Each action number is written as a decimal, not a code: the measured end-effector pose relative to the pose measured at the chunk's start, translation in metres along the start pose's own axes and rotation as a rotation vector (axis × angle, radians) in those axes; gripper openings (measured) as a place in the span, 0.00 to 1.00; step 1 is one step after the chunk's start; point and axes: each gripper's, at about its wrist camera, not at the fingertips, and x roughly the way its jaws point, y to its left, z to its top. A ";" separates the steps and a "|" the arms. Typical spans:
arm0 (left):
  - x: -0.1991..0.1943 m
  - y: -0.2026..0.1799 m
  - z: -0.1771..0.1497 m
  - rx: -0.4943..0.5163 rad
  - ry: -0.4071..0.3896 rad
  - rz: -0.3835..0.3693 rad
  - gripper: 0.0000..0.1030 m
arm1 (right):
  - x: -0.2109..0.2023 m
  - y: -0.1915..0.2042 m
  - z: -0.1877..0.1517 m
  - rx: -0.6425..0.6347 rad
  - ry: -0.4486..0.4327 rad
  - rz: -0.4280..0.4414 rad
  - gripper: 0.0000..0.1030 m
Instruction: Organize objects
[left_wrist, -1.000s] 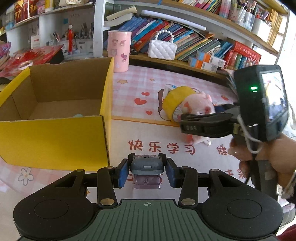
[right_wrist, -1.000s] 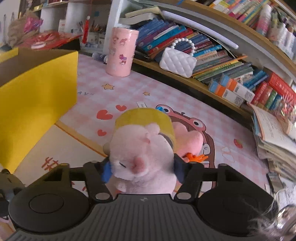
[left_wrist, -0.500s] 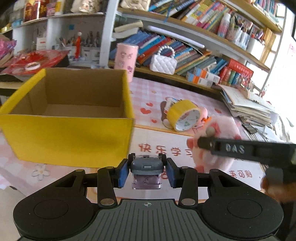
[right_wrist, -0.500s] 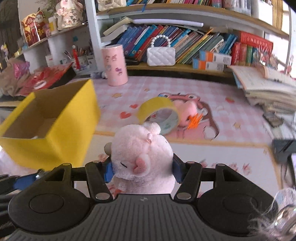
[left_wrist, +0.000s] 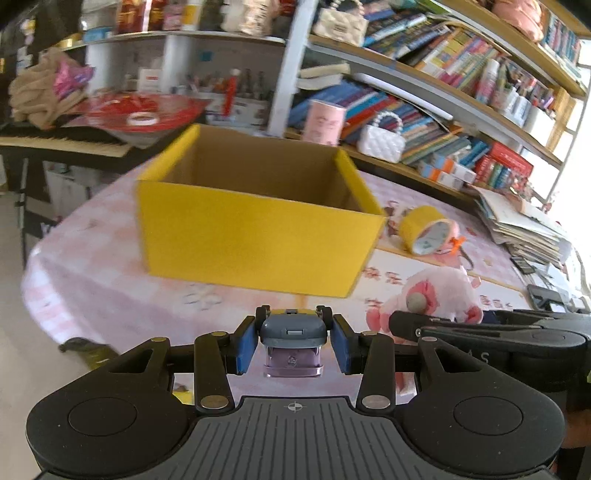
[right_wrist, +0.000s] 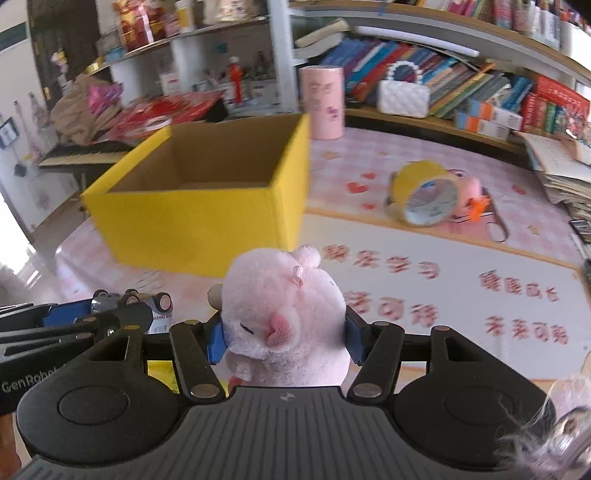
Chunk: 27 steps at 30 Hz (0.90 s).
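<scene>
A small grey and purple toy car (left_wrist: 293, 341) hangs between the blue pads of my left gripper (left_wrist: 293, 347), which is shut on it. A pink plush pig (right_wrist: 286, 321) fills my right gripper (right_wrist: 284, 334), shut on it. Both are held in the air, on the near side of an open yellow cardboard box (left_wrist: 255, 218) (right_wrist: 207, 192); its floor is out of sight. In the left wrist view the pig (left_wrist: 436, 295) and the right gripper's fingers (left_wrist: 480, 332) show at the right. In the right wrist view the car (right_wrist: 147, 306) shows at the left.
A yellow tape roll (left_wrist: 424, 232) (right_wrist: 424, 197) lies on the pink patterned tablecloth (right_wrist: 424, 295), right of the box, by a flat pink toy (right_wrist: 469, 188). A pink canister (right_wrist: 323, 101) and a white quilted purse (right_wrist: 402, 96) stand behind. Bookshelves line the back, paper stacks (left_wrist: 517, 225) the right.
Both grippers have pulled back and up from the table and swung left, each still holding its toy. The yellow box now lies ahead of both; the tape roll has slid right.
</scene>
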 end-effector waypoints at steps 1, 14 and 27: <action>-0.005 0.006 -0.001 -0.004 -0.003 0.007 0.39 | -0.001 0.008 -0.002 -0.004 0.002 0.009 0.56; -0.048 0.048 -0.014 -0.003 -0.046 0.031 0.39 | -0.017 0.071 -0.025 -0.010 0.002 0.049 0.56; -0.068 0.059 -0.021 0.009 -0.074 0.003 0.39 | -0.034 0.092 -0.035 -0.016 -0.013 0.037 0.56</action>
